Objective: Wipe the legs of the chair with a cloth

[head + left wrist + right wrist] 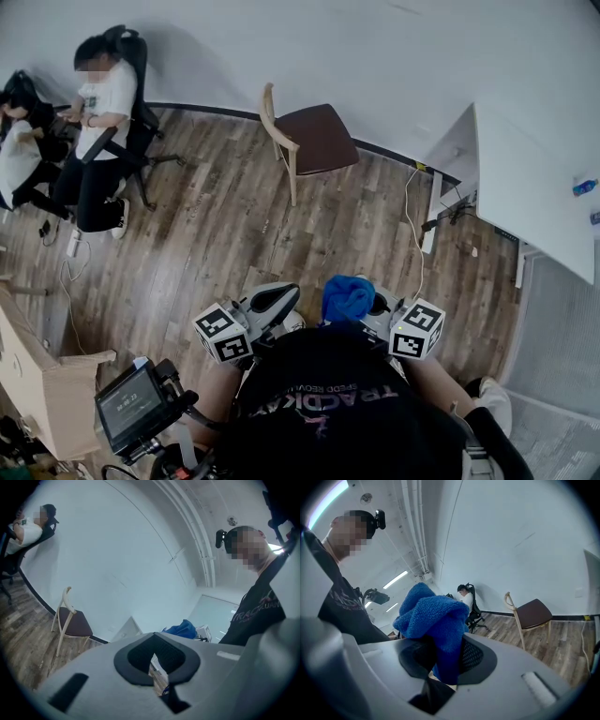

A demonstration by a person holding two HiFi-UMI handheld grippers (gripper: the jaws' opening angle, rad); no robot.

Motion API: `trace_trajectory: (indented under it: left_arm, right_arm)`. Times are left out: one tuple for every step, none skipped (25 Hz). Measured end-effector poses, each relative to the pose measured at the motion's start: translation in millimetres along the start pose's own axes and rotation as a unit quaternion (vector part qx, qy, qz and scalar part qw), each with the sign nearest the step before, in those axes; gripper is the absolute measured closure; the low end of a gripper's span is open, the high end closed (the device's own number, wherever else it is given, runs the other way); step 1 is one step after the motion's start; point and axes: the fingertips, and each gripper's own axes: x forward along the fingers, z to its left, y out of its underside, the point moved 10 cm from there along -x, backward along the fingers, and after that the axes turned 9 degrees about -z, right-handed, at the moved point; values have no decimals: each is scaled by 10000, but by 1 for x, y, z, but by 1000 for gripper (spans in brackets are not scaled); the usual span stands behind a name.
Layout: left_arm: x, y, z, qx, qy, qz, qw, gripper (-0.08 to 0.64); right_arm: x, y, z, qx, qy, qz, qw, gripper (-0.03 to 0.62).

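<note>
Chair legs (292, 186), at 12 o'clock and well apart, are not yet reached: the blue cloth (433, 616) is clamped in the right gripper (440, 660), the left gripper (157, 665) is held nearly closed, empty, and an approach is required next.

Here's the black T-shirt (328, 408), pale lettering printed across its chest, and a small black head-mounted camera (378, 520) up top on its band. Now the left gripper (157, 663) and right gripper (444, 663): pale grey moulded shells, black ribbed jaw pads, each with a white cube (223, 335) with black square markers.
</note>
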Motion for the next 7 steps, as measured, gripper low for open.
trace_trajectory:
  left_arm:
    - [0,0,0,-13,-2,-4,10000,558]
    - [0,0,0,-29,-10,-3,10000,558]
    - [0,1,0,-40,-22,1,10000,558]
    - [-1,1,0,-44,-32,3,10000,558]
    - [-1,1,1,-43,-40,3,10000,558]
    - [-2,1,1,-39,-46,1,10000,558]
    - [-2,1,2,-35,-51,-1,10000,558]
  right_arm:
    - [0,0,0,-2,-1,10,10000,497]
    - [1,0,0,-2,0,18,10000,497]
    - [1,0,0,-2,0,24,10000,497]
    - [2,0,-1,-3,-2,30,10000,497]
    - [2,0,-1,-4,-6,37,10000,497]
    - [3,1,-1,-6,-10,43,10000,497]
    - [4,1,-1,-8,-14,49,10000,497]
